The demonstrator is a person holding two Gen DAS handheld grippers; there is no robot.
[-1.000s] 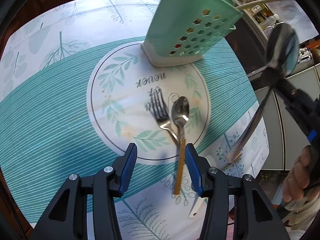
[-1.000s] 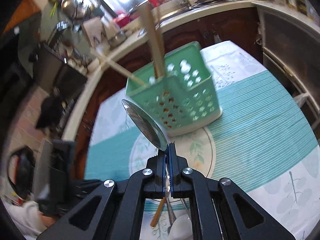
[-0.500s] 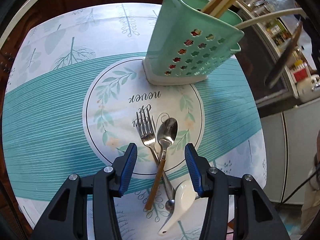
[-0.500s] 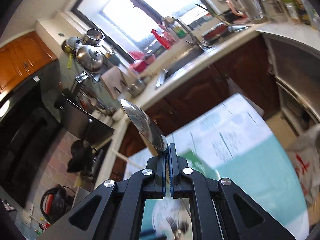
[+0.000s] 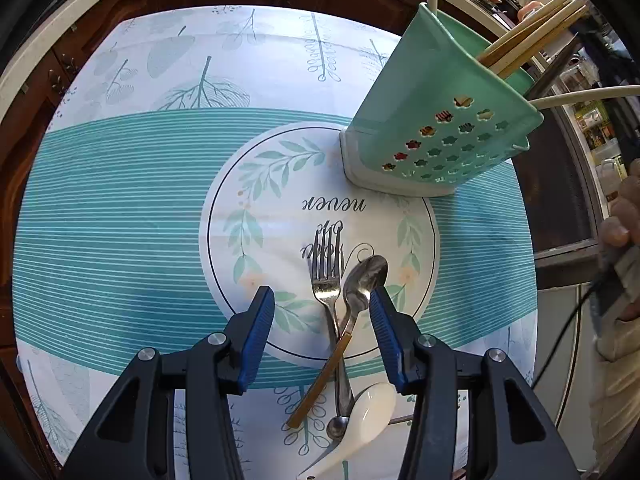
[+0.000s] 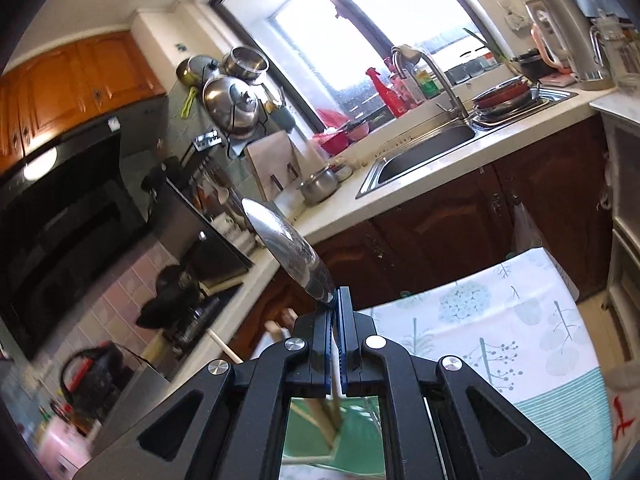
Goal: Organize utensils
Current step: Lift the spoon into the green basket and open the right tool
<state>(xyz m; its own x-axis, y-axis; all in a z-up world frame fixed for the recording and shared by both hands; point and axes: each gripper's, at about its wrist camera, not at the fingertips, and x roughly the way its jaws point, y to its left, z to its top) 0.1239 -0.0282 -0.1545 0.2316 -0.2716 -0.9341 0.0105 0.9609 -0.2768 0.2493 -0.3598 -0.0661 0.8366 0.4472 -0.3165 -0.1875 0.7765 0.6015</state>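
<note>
In the left wrist view my left gripper point(image 5: 322, 312) is open and empty, held above a steel fork point(image 5: 327, 280), a steel spoon with a gold handle point(image 5: 362, 284) and a white ceramic spoon point(image 5: 370, 410) lying on the tablecloth. The green utensil holder point(image 5: 436, 120) stands at the back right with chopsticks point(image 5: 528, 36) in it. In the right wrist view my right gripper point(image 6: 335, 304) is shut on a large steel spoon point(image 6: 286, 254), bowl up, high above the green holder point(image 6: 360, 440).
The round table point(image 5: 120, 184) has a teal and white cloth, with dark wood cabinets behind. A person's hand point(image 5: 620, 236) is at the right edge. The right wrist view shows a kitchen counter with a sink point(image 6: 424, 148), pots and a window.
My left gripper has pulled back and risen, so the fork and spoons sit further forward between the fingers. My right gripper has lifted the large spoon up and tilted toward the kitchen.
</note>
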